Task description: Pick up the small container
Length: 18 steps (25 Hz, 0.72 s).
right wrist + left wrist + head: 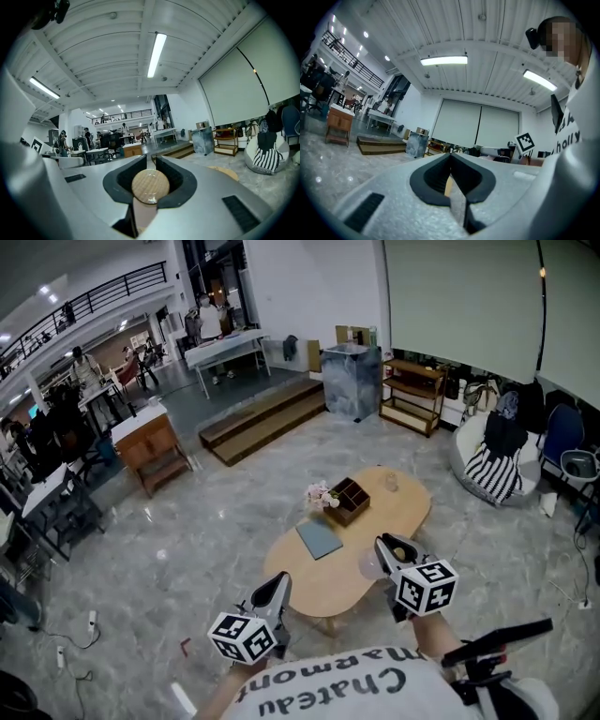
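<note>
- R gripper [149, 159]: jaws clamped on the small container [150, 186]. Round wood-grain lid faced the cam and filled the gap between the pads. Pale body ran down below it toward 6 o'clock.
- Head view: R gripper [396, 553] at approx 5 o'clock of frame, with the small container [402, 552] in its jaws, held over the near end of the table [394, 517].
- L gripper [451, 157]: jaws drawn together, tips meeting, nothing held. Only a thin tan sliver showed low in the slot.
- Head view: L gripper [278, 584] at approx 7 o'clock of frame, just off the table's near-left edge, well apart from the R one.
- Table: oval, light wood, on a grey marbled floor [187, 549].
- On the table: blue-grey flat pad [319, 539] at 9 o'clock of the top. Divided wooden box [349, 501] toward 11 o'clock, pink flowers [321, 494] touching its left side. Clear glass [391, 483] near 12 o'clock.
- Beyond the table, 12 o'clock: wooden shelf unit [411, 395] against the wall. Low steps [262, 421] at 11 o'clock.
</note>
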Motion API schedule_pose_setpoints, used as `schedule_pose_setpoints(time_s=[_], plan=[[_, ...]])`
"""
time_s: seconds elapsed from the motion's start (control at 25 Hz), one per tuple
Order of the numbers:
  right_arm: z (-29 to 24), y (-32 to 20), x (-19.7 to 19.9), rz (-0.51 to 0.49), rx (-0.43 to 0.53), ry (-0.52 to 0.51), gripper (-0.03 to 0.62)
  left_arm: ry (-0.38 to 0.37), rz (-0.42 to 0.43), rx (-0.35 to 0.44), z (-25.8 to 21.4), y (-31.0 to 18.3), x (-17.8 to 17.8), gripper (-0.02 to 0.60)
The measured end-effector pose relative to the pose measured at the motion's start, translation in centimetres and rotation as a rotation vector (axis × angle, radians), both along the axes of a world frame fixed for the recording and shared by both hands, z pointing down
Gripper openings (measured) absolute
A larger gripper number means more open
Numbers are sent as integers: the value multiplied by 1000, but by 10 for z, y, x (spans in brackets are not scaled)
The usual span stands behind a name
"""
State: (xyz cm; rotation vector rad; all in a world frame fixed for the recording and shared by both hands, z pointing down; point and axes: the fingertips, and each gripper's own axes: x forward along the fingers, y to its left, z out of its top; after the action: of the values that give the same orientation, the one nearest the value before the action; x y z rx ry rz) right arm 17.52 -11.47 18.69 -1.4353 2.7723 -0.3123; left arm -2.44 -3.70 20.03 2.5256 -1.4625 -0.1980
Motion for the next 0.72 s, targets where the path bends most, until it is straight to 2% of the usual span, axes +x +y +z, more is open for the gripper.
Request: schedule_pose_setpoints(time_s=[0.32,0.72], plan=[[0,64,-34,-7,3,35,67,21,-29,-5,6,70,-37,14],[6,162,-56,6,-2,4,67,37,-19,-6,18,162,-61,14]])
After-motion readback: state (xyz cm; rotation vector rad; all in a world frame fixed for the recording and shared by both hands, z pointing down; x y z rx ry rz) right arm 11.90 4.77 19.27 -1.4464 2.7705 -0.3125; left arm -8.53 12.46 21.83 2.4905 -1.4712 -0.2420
